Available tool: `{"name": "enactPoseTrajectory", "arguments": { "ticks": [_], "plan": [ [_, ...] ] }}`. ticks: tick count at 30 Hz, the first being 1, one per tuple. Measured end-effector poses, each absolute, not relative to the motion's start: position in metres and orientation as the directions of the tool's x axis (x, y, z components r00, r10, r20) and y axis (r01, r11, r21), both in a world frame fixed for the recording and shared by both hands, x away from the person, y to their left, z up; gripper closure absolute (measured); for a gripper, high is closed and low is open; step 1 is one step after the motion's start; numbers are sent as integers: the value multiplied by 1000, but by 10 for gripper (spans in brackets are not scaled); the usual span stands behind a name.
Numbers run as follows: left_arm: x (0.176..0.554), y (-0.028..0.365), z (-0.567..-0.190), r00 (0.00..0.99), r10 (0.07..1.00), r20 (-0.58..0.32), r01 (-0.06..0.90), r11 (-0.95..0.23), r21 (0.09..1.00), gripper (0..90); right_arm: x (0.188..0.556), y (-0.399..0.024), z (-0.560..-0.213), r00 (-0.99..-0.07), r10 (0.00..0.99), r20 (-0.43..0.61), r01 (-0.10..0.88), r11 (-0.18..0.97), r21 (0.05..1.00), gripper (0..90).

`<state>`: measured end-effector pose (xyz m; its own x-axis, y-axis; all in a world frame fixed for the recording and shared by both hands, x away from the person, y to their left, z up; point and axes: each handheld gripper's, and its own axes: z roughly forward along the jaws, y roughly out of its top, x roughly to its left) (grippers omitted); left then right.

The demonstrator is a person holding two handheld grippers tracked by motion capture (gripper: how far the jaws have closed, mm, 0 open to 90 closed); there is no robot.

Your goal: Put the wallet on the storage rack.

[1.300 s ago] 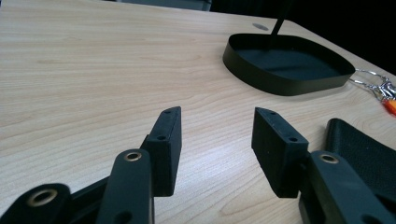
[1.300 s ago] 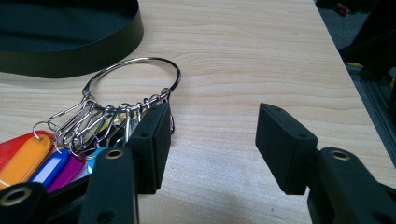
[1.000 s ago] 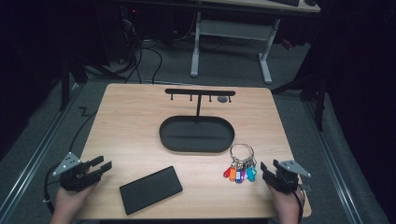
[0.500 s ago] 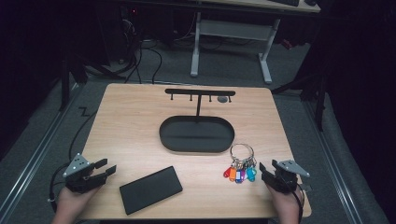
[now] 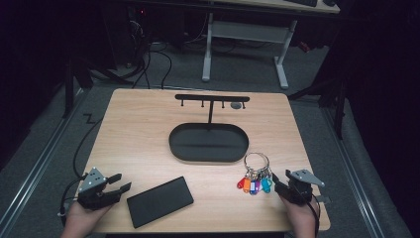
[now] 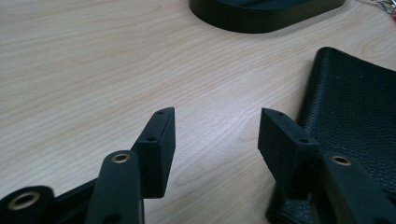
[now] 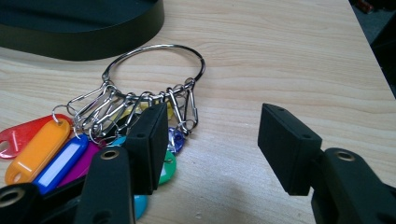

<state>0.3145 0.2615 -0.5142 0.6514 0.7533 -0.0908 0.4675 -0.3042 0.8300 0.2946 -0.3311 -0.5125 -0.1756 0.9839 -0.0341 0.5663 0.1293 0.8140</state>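
Grippers first, high view: left gripper (image 5: 119, 186) sits at near-left table (image 5: 138, 129) edge, jaws apart and just been opening more, nothing between them; black wallet (image 5: 159, 201) lies flat just beside it. Right gripper (image 5: 277, 181) at near-right, jaws apart, empty, key ring (image 5: 256, 170) w/ colour tags just beside its tips. Black oval tray (image 5: 208, 142) w/ hook stand mid-table.

Left gripper view: wallet (image 6: 355, 112) at right jaw, textured leather, looks soft, grippy, light. Grab across a long edge imo.

Right gripper view: key ring (image 7: 154, 60) flat on wood, tags (image 7: 42, 149) fanned left. Metal loop stiff, thin, slippery; clips will dangle, swing. Pinch loop top, away from clips.
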Motion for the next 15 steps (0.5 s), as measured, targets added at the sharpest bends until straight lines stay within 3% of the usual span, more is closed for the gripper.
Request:
{"name": "enactPoseTrajectory", "arguments": {
  "ticks": [15],
  "plan": [
    [298, 252, -518, 674, 718, -173, 524, -301, 797, 450, 296, -327, -513, -208, 978, -36, 574, 151, 805, 425]
  ]
}}
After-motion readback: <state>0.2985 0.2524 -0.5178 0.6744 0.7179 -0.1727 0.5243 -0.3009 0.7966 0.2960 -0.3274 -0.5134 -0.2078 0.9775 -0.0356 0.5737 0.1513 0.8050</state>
